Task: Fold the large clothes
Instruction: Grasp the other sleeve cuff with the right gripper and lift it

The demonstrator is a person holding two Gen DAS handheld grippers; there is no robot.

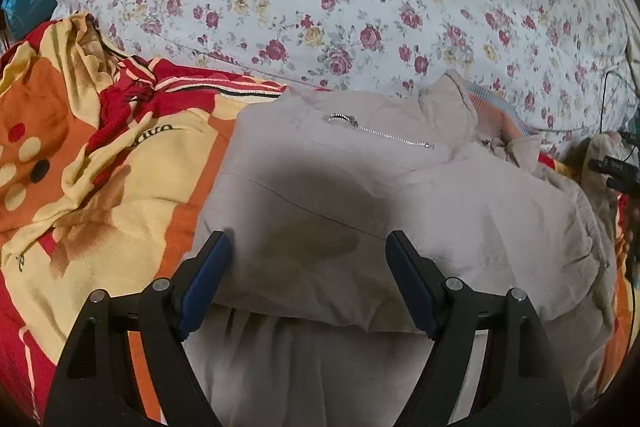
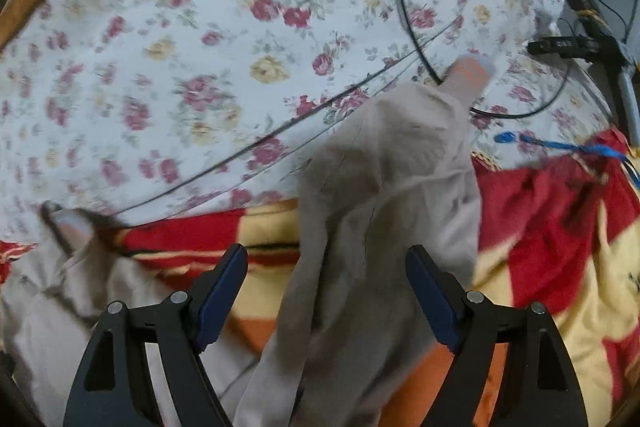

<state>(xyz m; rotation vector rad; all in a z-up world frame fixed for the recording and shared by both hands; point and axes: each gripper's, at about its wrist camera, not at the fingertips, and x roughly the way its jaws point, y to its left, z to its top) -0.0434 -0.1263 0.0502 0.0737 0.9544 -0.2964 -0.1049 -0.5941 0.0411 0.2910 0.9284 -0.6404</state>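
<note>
Left gripper (image 1: 308,283): nearest the lens, fingers (image 1: 208,279) spread wide, pinching nothing, hovering over the folded body of the beige jacket (image 1: 360,195). The jacket is lying on the bed, across the red, orange and yellow blanket (image 1: 100,167), its collar and silver zipper (image 1: 380,133) pointing toward the floral quilt (image 1: 320,7) at the far side.

Right gripper (image 2: 326,291): fingers likewise apart, gripping nothing. The jacket's sleeve (image 2: 392,187) is running straight out between them, long axis along the line of the fingers, its striped cuff (image 2: 470,71) resting on the floral quilt. The right gripper is judged the nearer to this loose sleeve; closing on it and carrying it across toward the jacket body, which is lying to that gripper's left, appears to be the coming move.

Surroundings: a black cable (image 2: 412,27) is looping over the quilt just beside the cuff and may be snagging it if the sleeve is dragged. A blue cord (image 2: 560,147) is lying on the blanket to the right; a black stand (image 2: 580,45) is sitting near the bed's far right corner.
</note>
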